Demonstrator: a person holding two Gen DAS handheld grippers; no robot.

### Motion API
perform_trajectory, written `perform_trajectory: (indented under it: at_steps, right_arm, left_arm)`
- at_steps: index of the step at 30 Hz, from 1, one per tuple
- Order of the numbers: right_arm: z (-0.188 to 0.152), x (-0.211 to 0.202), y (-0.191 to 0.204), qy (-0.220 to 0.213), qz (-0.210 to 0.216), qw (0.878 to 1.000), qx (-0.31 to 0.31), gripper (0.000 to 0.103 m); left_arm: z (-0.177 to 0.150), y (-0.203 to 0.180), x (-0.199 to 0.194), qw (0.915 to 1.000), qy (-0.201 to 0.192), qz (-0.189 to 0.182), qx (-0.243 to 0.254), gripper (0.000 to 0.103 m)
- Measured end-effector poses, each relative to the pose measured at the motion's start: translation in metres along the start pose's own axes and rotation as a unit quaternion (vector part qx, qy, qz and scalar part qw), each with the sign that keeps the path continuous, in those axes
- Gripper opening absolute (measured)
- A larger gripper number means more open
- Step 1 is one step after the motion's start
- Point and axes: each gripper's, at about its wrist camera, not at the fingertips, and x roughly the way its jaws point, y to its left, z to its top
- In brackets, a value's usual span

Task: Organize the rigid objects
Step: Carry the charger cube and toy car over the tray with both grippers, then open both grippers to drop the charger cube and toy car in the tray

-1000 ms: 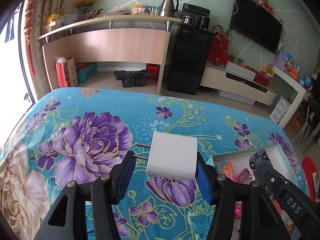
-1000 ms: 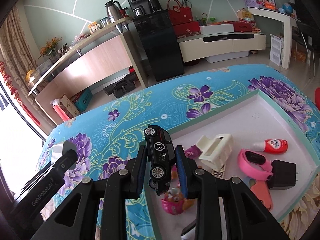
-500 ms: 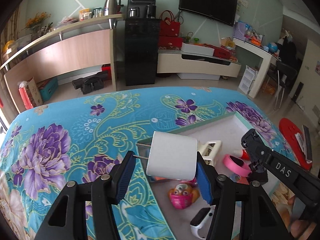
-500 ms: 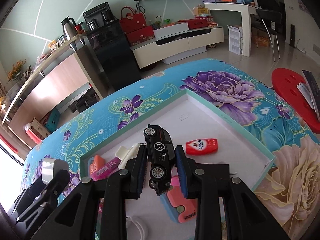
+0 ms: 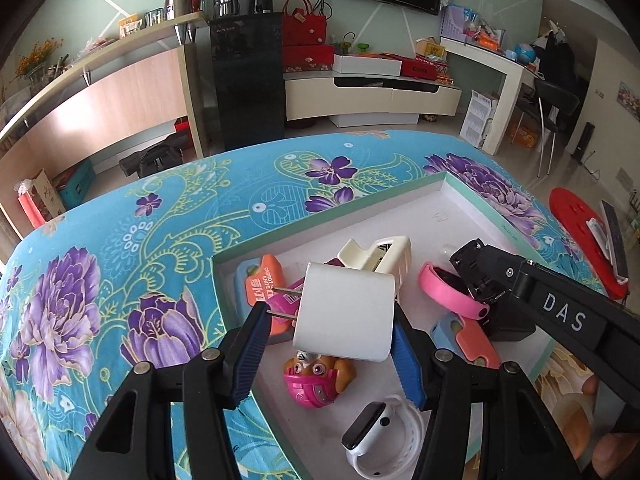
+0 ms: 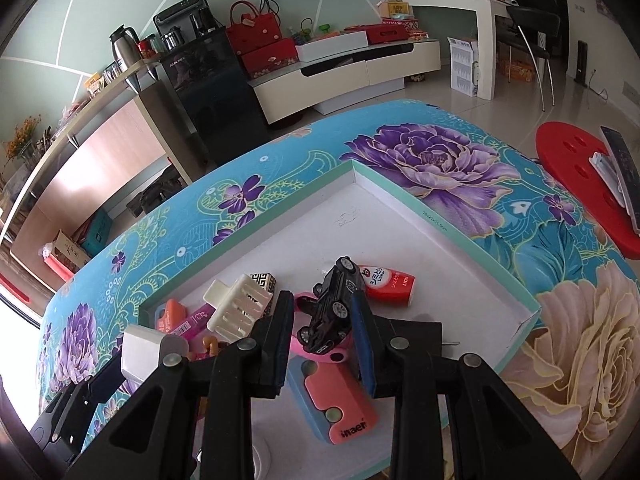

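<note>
My left gripper (image 5: 330,316) is shut on a white plug charger (image 5: 344,316); its prongs point left against the left pad. It hangs over the left part of the white tray (image 5: 472,188), which has a mint rim. My right gripper (image 6: 322,300) hovers over the tray's middle. A black toy car (image 6: 332,312) sits slanted between the right jaws, leaning on the right pad with a gap to the left pad. The car's lower end rests on a pink watch band (image 5: 448,292). From the right wrist the charger (image 6: 144,352) shows at lower left.
In the tray lie a cream hair claw (image 5: 380,252), an orange toy knife (image 5: 260,284), a pup figure (image 5: 316,376), a white smartwatch (image 5: 380,436), a red-and-white tube (image 6: 388,286) and a blue-pink case (image 6: 336,404). The floral cloth (image 5: 120,240) surrounds it. A red stool (image 6: 580,176) stands to the right.
Both grippers have swung from over the flowered cloth to above the tray. The car, gripped upright before, now lies slanted and loose between the right jaws. The charger stays gripped.
</note>
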Motion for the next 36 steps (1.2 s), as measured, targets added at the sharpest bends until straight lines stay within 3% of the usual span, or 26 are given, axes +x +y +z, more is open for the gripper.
perform_trajectory:
  at_steps: [6,9,19,25,27,29,31,33,36]
  right_arm:
    - [-0.001,0.001,0.003,0.001,-0.01,1.0,-0.009,0.031]
    - [-0.001,0.001,0.003,0.002,-0.01,1.0,-0.008,0.031]
    - [0.0,0.001,0.002,0.005,-0.011,1.0,-0.003,0.033]
    - [0.0,0.002,0.005,0.01,-0.023,1.0,-0.011,0.053]
    - [0.0,0.002,0.007,0.01,-0.023,1.0,-0.015,0.059]
    - [0.0,0.002,0.01,0.009,-0.024,0.999,-0.02,0.061]
    - [0.0,0.002,0.013,0.01,-0.023,0.999,-0.026,0.065]
    - [-0.001,0.003,0.016,0.011,-0.023,0.999,-0.032,0.077]
    - [-0.002,0.003,0.02,0.01,-0.026,0.999,-0.041,0.081]
  left_arm:
    - [0.0,0.001,0.002,1.0,0.003,0.002,-0.004,0.067]
    - [0.001,0.001,-0.001,1.0,-0.002,0.003,-0.005,0.078]
    - [0.002,0.02,-0.004,0.9994,-0.003,0.019,-0.029,0.078]
    - [0.001,0.061,-0.006,0.9945,-0.004,0.052,-0.091,0.078]
    - [0.0,0.073,-0.005,0.9922,-0.003,0.065,-0.106,0.082]
    - [-0.003,0.084,-0.005,0.9888,-0.002,0.084,-0.124,0.095]
    - [-0.005,0.094,-0.006,0.9857,-0.004,0.094,-0.14,0.101]
    - [-0.007,0.101,-0.008,0.9837,-0.006,0.1,-0.149,0.101]
    - [-0.011,0.109,-0.008,0.9811,-0.005,0.117,-0.154,0.103]
